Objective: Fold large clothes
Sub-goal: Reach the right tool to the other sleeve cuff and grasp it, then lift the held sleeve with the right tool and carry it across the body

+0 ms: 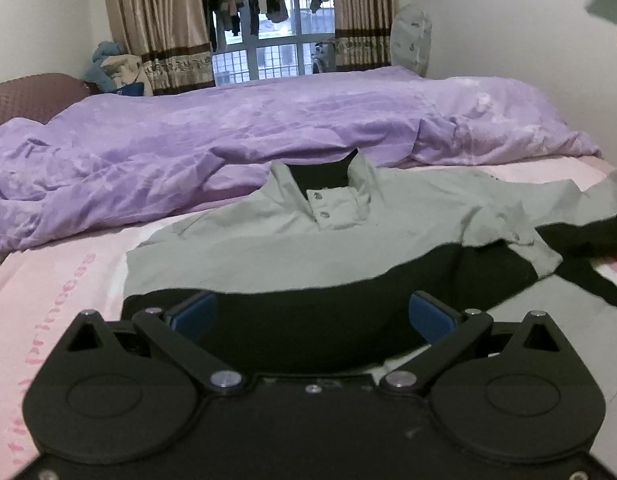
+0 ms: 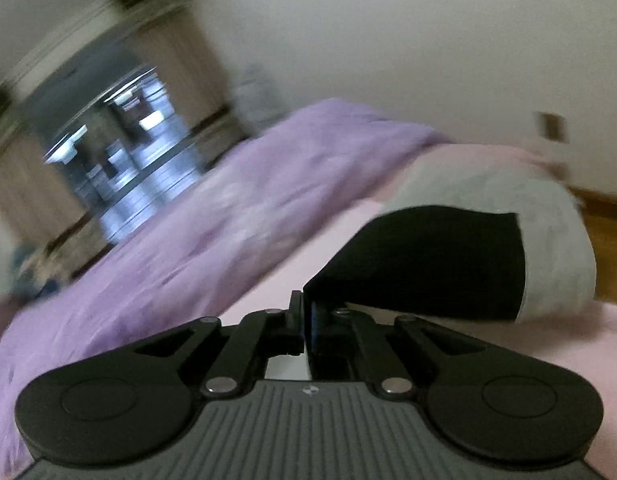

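Right tool (image 2: 306, 320) pinches smooth grey-black jacket (image 2: 448, 264) above pink sheet (image 2: 268, 280)

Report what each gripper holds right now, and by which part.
The right gripper is shut on the jacket, pinching a black corner of its fabric. The left gripper is open, holding nothing.

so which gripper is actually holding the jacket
The right gripper: its jaws are shut on black fabric of the jacket. The left gripper is open over it.
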`<state>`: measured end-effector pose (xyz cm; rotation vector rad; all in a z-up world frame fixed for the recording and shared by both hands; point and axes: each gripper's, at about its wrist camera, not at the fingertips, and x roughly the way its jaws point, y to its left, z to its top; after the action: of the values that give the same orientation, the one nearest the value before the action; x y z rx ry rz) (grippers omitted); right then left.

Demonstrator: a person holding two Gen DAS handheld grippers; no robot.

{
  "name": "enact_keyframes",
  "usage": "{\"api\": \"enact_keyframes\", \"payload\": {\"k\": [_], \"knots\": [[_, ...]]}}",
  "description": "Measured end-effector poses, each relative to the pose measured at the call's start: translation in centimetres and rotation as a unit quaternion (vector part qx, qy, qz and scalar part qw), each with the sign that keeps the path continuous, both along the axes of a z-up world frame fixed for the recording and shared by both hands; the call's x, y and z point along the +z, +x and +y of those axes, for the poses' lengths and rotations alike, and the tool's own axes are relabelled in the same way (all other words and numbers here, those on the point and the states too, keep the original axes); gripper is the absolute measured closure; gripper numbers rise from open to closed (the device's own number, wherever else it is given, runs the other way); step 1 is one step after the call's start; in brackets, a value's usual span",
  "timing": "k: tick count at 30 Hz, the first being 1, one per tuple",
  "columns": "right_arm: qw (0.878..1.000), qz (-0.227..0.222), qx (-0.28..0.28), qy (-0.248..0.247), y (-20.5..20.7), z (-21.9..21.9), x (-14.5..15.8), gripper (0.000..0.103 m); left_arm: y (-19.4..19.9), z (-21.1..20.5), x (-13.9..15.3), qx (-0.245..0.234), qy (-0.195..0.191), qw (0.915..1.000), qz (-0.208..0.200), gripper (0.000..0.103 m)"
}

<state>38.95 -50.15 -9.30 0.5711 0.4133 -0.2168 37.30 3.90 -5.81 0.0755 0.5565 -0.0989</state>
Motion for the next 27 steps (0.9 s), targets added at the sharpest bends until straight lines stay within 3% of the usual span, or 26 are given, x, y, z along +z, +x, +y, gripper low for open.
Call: {"api": "enact_keyframes", "payload": {"k": [3,7,8,11,16,19,21,23,25,27], "knots": [[0.998,0.037,0.047,-0.018,1.6,4.3,-2.2,0.100,0.4,-1.5,0.1,-0.007,0.000,1.0000,0.000,0.000],[0.987,0.138,0.075,-0.019,4.3,6.9,-7.9,0.099,-0.2,-2.4,-0.2,-0.016,0.024,0.9996,-0.004,0.000],[0.990,0.119,0.073,-0.030,3.8,7.2,-8.4,0.099,-0.2,-2.1,-0.3,-0.012,0.020,0.9997,-0.004,0.000],[0.988,0.115,0.095,-0.045,3.1,7.7,-7.5,0.079,0.4,-1.2,-0.6,-0.001,-0.012,0.9999,0.005,0.000],[0.994,0.077,0.083,-0.005,-0.4,6.4,-5.1,0.030,0.3,-0.8,-0.7,-0.001,-0.028,0.9996,0.005,0.000],[0.998,0.065,0.018,0.008,-1.5,4.6,-4.7,0.023,-0.2,-1.2,-0.6,-0.011,-0.026,0.9996,0.001,0.000],[0.997,0.060,-0.024,0.043,-2.7,2.2,-5.0,0.023,-0.4,-1.3,-0.4,-0.017,-0.025,0.9995,-0.003,0.000],[0.990,0.050,-0.061,0.115,-3.9,-0.6,-6.1,0.022,-0.6,-1.6,-0.3,-0.023,-0.026,0.9994,-0.007,0.000],[0.976,0.038,-0.089,0.196,-4.3,-2.6,-7.8,0.022,-0.8,-1.8,-0.2,-0.028,-0.027,0.9992,-0.010,0.000],[0.952,0.024,-0.099,0.289,-4.1,-4.0,-10.1,0.022,-0.9,-2.0,-0.2,-0.029,-0.024,0.9993,-0.010,0.000]]}}
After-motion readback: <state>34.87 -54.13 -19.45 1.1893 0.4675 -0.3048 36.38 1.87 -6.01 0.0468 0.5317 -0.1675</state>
